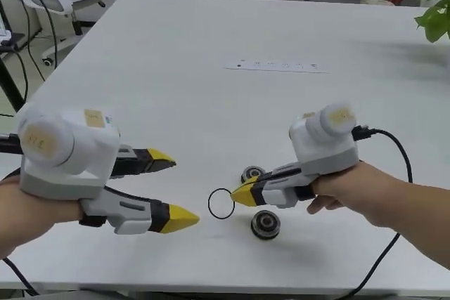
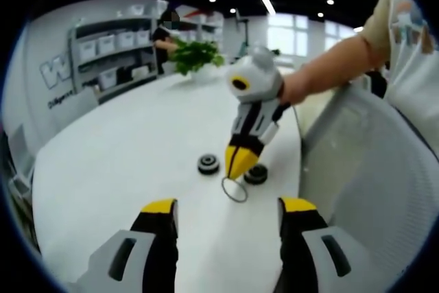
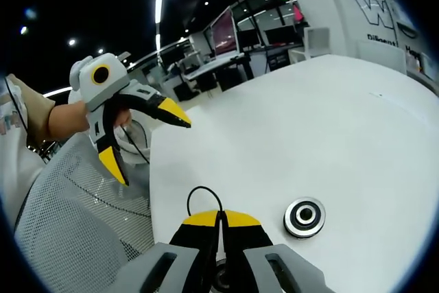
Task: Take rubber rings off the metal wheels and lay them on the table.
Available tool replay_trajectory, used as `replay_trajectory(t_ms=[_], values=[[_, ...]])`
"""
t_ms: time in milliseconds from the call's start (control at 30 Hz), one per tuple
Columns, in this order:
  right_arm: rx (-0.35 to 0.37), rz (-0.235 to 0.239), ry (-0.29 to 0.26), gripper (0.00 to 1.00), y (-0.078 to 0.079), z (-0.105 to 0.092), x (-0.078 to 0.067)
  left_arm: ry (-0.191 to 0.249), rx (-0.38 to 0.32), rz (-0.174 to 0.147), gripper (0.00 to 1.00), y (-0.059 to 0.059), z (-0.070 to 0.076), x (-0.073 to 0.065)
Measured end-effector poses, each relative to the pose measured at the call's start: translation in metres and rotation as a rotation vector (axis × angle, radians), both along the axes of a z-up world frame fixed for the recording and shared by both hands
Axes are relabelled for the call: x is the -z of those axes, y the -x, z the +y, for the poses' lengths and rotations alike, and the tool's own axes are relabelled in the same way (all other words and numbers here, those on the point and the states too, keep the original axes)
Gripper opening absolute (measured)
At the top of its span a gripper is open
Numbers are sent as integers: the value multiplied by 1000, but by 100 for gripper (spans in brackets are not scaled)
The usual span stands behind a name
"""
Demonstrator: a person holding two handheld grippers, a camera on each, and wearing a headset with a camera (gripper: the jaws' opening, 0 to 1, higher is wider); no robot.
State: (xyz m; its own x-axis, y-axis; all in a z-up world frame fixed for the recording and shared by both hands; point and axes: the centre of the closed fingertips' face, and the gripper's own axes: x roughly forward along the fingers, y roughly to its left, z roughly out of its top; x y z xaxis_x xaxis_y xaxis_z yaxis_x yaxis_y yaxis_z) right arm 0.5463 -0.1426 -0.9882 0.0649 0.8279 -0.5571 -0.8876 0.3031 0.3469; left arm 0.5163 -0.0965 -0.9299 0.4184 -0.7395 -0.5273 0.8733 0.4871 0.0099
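Left tool (image 1: 172,186), jaws spread and empty, hovers nearest, beside the right tool (image 1: 238,197), whose jaws are pressed together on a thin black rubber ring (image 1: 221,204) low over the worktop (image 1: 211,103); whether the ring touches it cannot be told. Probably light, limp and stretchy, the ring may be pinched anywhere along its cord. A near wheel (image 1: 266,223) and a far wheel (image 1: 253,173), likely dense and apt to slide, lie just beside it. Wall lettering (image 2: 51,70) shows a legible "W".
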Motion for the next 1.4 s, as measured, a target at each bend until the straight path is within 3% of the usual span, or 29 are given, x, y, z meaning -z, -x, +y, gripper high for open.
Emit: replay_trajectory(t_ms=[233, 500, 667, 1000, 1400], values=[[-5, -5, 43, 0, 1, 1, 13, 0, -9, 4, 60, 1, 3, 1], [-8, -13, 58, 0, 2, 0, 17, -3, -13, 16, 61, 2, 3, 4], [-6, -27, 56, 8, 0, 0, 15, -10, -7, 13, 61, 2, 3, 3], [8, -28, 8, 18, -1, -2, 0, -14, 3, 18, 61, 0, -1, 2], [45, -53, -47, 23, -7, -19, -25, -12, 26, 17, 61, -6, -14, -4]])
